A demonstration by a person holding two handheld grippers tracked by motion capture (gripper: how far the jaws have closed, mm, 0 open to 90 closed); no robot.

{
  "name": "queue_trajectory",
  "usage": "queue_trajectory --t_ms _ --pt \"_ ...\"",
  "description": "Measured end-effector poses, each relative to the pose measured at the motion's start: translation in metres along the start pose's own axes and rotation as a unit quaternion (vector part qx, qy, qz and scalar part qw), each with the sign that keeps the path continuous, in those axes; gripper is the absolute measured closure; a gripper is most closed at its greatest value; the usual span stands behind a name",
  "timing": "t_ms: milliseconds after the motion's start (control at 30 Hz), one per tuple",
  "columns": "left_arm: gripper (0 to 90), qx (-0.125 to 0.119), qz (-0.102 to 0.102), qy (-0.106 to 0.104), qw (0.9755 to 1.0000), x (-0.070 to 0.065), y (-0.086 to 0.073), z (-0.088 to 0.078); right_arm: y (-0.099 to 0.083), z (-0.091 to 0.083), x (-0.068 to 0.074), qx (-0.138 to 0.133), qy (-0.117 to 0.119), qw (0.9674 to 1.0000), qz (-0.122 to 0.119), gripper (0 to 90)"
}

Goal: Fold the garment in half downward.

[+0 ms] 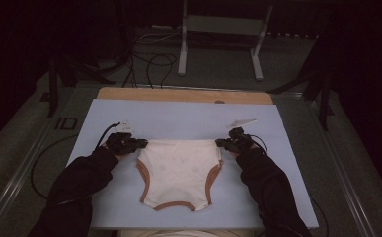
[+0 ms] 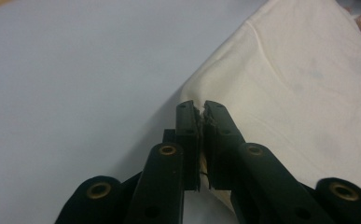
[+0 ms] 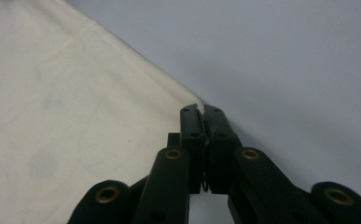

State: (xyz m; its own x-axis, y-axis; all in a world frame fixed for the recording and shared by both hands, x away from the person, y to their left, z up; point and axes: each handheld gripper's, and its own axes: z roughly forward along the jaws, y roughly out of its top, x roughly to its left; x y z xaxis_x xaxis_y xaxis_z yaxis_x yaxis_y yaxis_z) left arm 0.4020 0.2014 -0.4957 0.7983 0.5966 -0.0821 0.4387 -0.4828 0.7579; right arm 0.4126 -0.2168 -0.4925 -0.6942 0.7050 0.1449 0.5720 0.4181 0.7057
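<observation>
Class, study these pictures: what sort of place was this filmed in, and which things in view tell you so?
Probably a lab or recording studio, not a home. A pale blue board serves as the work surface, cables trail over the floor behind it, and a white metal stand rises against dark surroundings. Left tongs and right tongs grip a cream garment.

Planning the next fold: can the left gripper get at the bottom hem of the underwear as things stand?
Probably yes, once freed: the left gripper is shut on the underwear at its top corner, and the blue mat beside its path down to the brown hem lies bare.
</observation>
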Motion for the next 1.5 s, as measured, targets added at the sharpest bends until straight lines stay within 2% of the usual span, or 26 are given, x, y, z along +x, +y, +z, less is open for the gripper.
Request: queue_trajectory --t_ms 200,667,933,1100,1333,1433,1500 --pt "85.6 0.003 0.001 0.014 0.9999 0.008 0.009 0.006 0.007 0.004 -0.008 -0.003 -0.012 0.9999 0.007 87.8" --pt "85.4 0.010 -0.024 0.032 0.9992 0.023 0.013 0.026 0.020 0.020 -0.024 0.007 -0.038 0.9992 0.009 87.8" --pt "84.9 0.019 -0.030 0.036 0.9987 0.028 0.016 0.038 0.025 0.030 -0.034 0.022 -0.049 0.9983 0.020 87.8" --pt "84.4 0.021 -0.045 0.030 0.9983 0.032 0.017 0.043 0.025 0.035 -0.037 0.027 -0.052 0.9979 0.026 87.7" --pt "82.0 0.023 -0.052 0.047 0.9973 0.032 0.020 0.048 0.025 0.034 -0.039 0.031 -0.057 0.9975 0.028 87.6" --pt "72.0 0.024 -0.053 0.063 0.9963 0.031 0.022 0.048 0.026 0.033 -0.040 0.027 -0.055 0.9976 0.033 86.6" --pt "58.9 0.019 -0.057 0.068 0.9959 0.031 0.022 0.046 0.027 0.032 -0.039 0.021 -0.054 0.9976 0.037 78.0"
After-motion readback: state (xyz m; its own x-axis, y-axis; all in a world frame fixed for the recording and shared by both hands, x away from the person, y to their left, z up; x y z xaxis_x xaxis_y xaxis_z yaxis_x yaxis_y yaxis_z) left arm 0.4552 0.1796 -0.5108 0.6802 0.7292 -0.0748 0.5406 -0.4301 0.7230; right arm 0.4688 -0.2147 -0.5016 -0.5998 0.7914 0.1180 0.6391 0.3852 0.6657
